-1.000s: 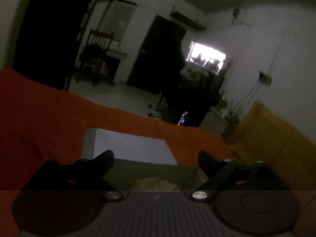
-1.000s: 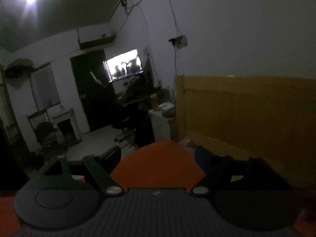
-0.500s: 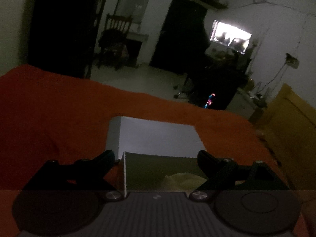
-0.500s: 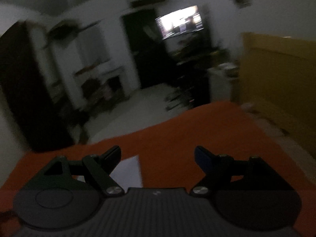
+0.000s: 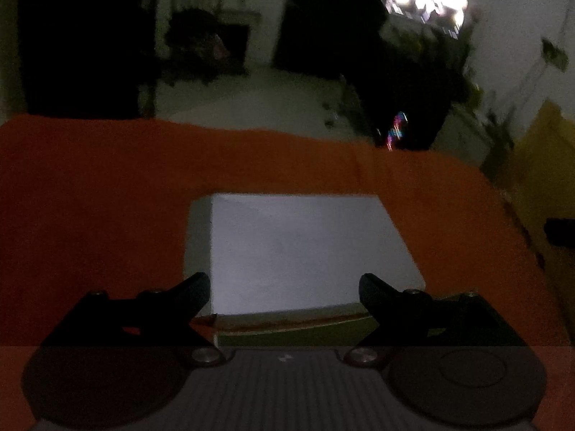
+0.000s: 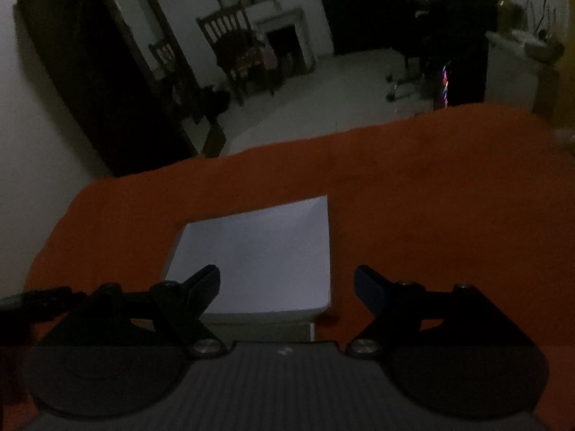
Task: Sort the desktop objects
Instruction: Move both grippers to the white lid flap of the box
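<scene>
A white flat box (image 5: 305, 251) lies on the orange cloth (image 5: 107, 197) that covers the table. My left gripper (image 5: 284, 287) hovers over the box's near edge, open, with nothing between its fingers. Just below the box's near edge in the left wrist view lies a dim olive surface (image 5: 287, 336) that I cannot identify. In the right wrist view the same white box (image 6: 258, 255) sits ahead and slightly left. My right gripper (image 6: 287, 283) hangs open above its near right corner, holding nothing. The room is very dark.
The orange cloth (image 6: 449, 197) spreads wide to the right and far side of the box. Beyond the table edge are a wooden chair (image 6: 233, 46), dark furniture and a lit screen (image 5: 427, 3). A yellow panel (image 5: 550, 165) stands at the right.
Both grippers have tilted down toward the table. The white box has grown larger and moved toward the centre of each view. The right view swung from wall and ceiling to the cloth.
</scene>
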A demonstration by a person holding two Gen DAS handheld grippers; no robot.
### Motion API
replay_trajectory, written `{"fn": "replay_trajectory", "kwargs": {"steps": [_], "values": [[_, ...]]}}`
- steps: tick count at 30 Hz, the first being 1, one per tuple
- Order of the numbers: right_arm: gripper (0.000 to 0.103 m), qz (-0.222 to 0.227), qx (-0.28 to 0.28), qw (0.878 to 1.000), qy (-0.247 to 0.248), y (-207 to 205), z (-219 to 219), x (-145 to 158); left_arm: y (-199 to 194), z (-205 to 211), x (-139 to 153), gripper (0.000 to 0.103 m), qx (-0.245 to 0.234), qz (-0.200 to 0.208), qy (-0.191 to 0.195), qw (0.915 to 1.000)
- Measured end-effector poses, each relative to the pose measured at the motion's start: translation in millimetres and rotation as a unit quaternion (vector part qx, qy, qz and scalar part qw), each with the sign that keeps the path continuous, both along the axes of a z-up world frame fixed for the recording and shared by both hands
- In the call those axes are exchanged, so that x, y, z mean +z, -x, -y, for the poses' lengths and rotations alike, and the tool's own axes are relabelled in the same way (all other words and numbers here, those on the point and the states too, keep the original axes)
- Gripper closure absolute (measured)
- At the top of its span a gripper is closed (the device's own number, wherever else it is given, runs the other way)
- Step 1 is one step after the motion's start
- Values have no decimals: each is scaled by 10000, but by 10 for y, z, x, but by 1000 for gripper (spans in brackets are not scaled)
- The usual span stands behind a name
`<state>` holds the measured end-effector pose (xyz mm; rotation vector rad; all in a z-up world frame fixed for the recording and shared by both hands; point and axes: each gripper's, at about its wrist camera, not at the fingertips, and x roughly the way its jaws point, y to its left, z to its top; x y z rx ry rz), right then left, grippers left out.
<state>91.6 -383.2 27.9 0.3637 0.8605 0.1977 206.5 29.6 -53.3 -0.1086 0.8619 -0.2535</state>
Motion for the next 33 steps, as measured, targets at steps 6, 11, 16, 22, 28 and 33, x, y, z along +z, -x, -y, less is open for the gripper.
{"fn": "replay_trajectory", "kwargs": {"steps": [6, 11, 16, 22, 28, 33], "values": [[13, -412, 240, 9987, -204, -812, 127, -404, -574, -181, -285, 13, 66, -315, -23, 9995], [11, -803, 459, 9948, -433, -1491, 224, -818, -1031, -362, -623, 13, 261, -609, 94, 9978], [10, -1264, 791, 9871, -590, -1987, 202, -1348, -1367, -523, -969, 13, 403, -821, 209, 9956], [10, -1775, 1021, 9760, -741, -2421, 161, -1991, -1627, -682, -1472, 13, 487, -1225, 371, 9906], [9, -2084, 1166, 9675, -830, -2571, 78, -2315, -1735, -726, -1877, 13, 379, -1625, 597, 9842], [7, -2064, 1117, 9712, -418, -2565, -7, -2374, -1765, -563, -2022, 7, 60, -1741, 465, 9836]]}}
